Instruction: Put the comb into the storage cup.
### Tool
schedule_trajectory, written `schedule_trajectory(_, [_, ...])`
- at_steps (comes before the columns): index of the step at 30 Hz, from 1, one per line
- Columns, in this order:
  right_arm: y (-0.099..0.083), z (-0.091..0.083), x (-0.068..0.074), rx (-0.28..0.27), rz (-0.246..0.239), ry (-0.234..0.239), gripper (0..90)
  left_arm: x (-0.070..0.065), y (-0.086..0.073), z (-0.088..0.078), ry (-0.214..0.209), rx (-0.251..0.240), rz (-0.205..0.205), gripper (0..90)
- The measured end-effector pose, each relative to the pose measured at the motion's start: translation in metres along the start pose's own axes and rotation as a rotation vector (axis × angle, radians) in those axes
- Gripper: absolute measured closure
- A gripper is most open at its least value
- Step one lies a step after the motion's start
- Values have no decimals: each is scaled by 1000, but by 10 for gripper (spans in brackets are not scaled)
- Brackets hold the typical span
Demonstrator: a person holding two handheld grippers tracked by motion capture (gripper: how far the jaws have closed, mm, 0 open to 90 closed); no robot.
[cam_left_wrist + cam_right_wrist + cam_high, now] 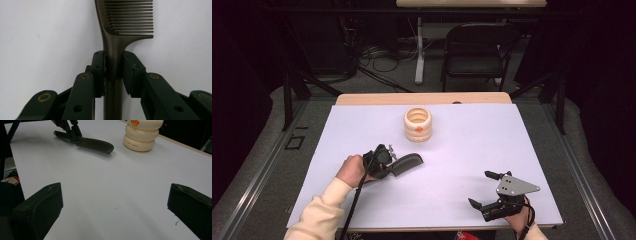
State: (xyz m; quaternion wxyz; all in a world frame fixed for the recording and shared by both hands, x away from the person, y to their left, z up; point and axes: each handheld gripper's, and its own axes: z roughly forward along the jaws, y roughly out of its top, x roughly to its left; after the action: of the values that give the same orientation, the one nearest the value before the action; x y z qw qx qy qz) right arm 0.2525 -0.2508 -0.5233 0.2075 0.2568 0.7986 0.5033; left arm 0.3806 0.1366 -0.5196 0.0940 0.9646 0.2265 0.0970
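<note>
A dark comb (406, 164) lies on the white table sheet (462, 145), left of centre. My left gripper (388, 161) is shut on its handle. In the left gripper view the two pads (98, 65) press the comb handle (113, 60) from both sides, teeth pointing away. The right gripper view shows the same comb (96, 145) at the far left. A cream ribbed holder (417, 124) with an orange mark stands upright behind the comb; its base (140, 136) appears in the right gripper view. My right gripper (482, 189) rests near the front right, jaws wide open with nothing between them.
The table's wooden far edge (422, 98) runs behind the holder. Beyond it are a folding chair (474, 47), a table leg and cables on the floor. Bare sheet (117, 195) lies between the two grippers.
</note>
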Motion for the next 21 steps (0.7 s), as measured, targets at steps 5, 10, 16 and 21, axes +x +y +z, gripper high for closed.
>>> schedule_trajectory(5, [0, 1, -1, 3, -1, 1, 0, 0, -4, -5, 3, -28, -11, 723])
schedule_trajectory(10, [0, 1, 0, 2, 0, 1, 0, -2, -6, -9, 8, -56, -16, 723])
schedule_trajectory(16, [0, 1, -1, 5, 2, -1, 0, -4, -10, -16, 8, -95, -24, 723])
schedule_trajectory(21, [0, 1, -1, 7, 0, -2, 0, -5, -11, -19, 9, -121, -27, 723])
